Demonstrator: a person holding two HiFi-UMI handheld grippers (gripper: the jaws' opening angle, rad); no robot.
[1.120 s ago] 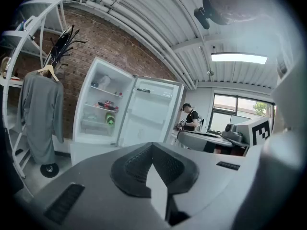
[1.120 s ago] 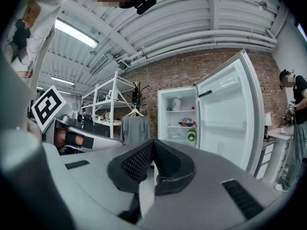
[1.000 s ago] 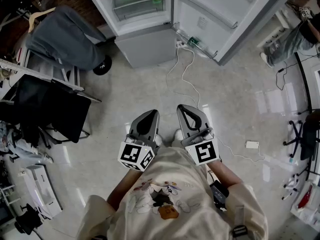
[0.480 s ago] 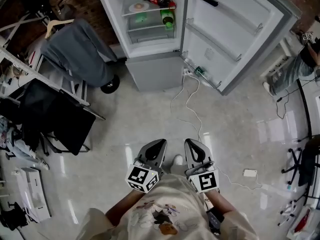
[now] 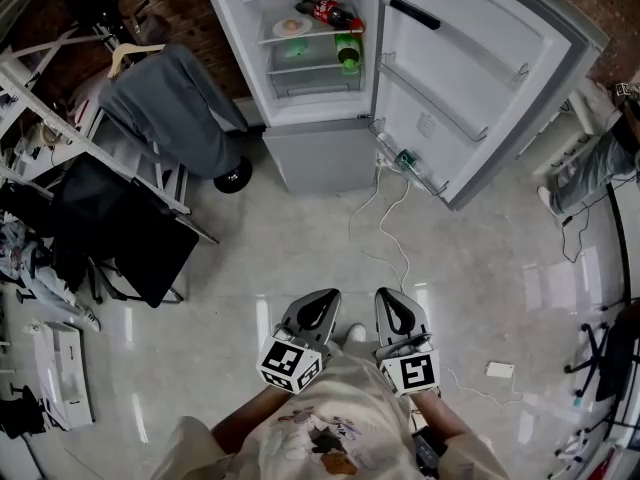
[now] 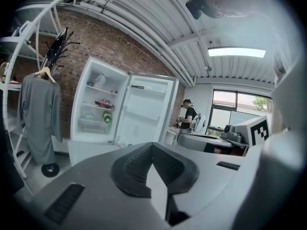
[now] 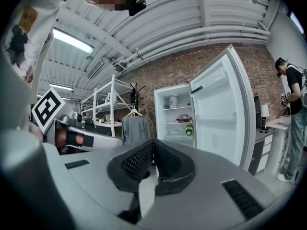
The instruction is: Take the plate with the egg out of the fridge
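Observation:
A white fridge stands with its door swung wide to the right. On a middle shelf sits the plate with the egg, beside a red cola bottle; a green bottle lies one shelf lower. Far from it, close to the person's chest, my left gripper and right gripper are both shut and hold nothing. The fridge appears small in the left gripper view behind the left gripper, and the fridge shows beyond the right gripper.
A grey garment on a hanger and a dark chair stand left of the fridge. White cables trail over the glossy floor. A metal rack lines the left side. Another person stands at the right.
The head view has tilted up toward the fridge, so more of its shelves show. Both grippers sit slightly lower in view, still shut and side by side.

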